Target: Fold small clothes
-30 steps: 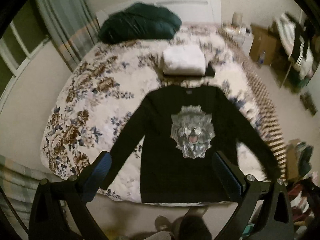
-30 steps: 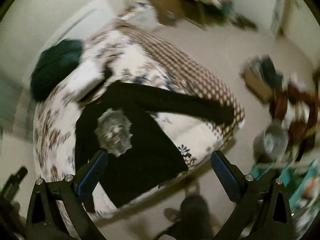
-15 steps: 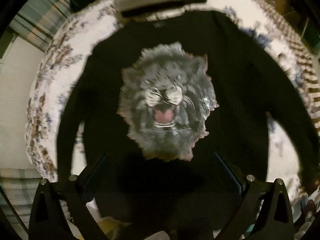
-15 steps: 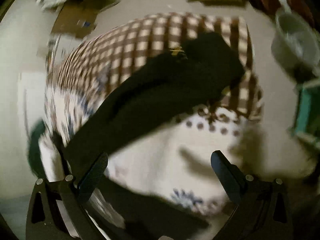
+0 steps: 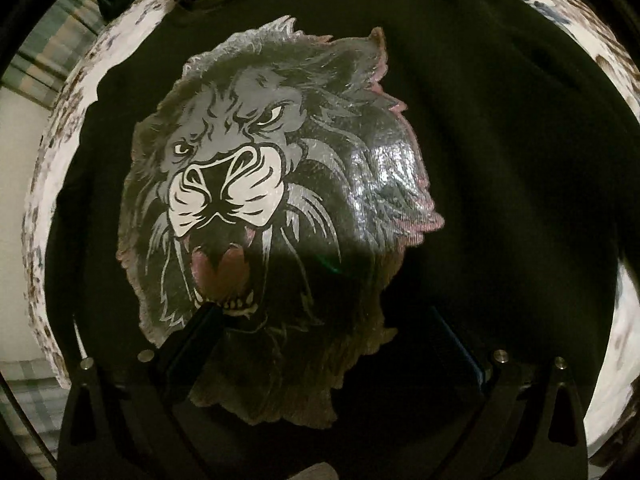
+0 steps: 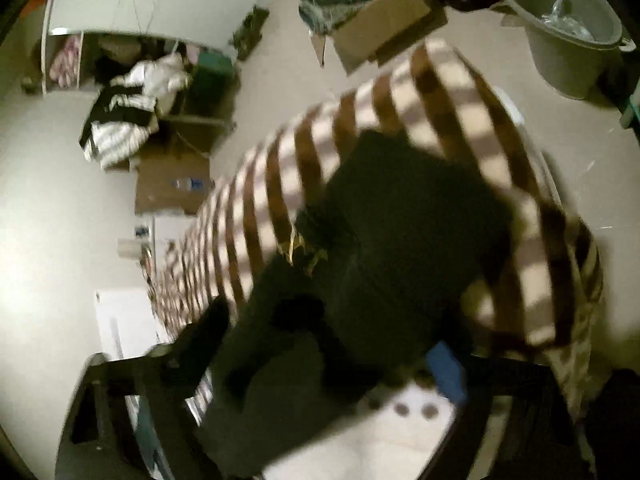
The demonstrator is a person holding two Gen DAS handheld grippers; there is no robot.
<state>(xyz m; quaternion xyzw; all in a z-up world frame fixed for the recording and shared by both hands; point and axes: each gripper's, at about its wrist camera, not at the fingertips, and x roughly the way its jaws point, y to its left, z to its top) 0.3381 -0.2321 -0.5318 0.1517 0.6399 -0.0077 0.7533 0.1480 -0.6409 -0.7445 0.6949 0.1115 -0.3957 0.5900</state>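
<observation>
In the left wrist view, the left gripper (image 5: 324,340) hangs jaws apart just above a black sweater (image 5: 500,140) spread on the flowered bedspread (image 5: 52,152), over its lion print (image 5: 260,200).

In the blurred right wrist view, the right gripper (image 6: 328,344) has just been narrowing around the sweater's sleeve (image 6: 400,232); its fingers seem not to press it.

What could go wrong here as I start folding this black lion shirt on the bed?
The sleeve lies at the bed's checkered edge, so a loose pinch by the right gripper, whose jaws have just been closing around it, may let it slide off. The left gripper hangs open over the stiff lion print; pinching there might crease it.
</observation>
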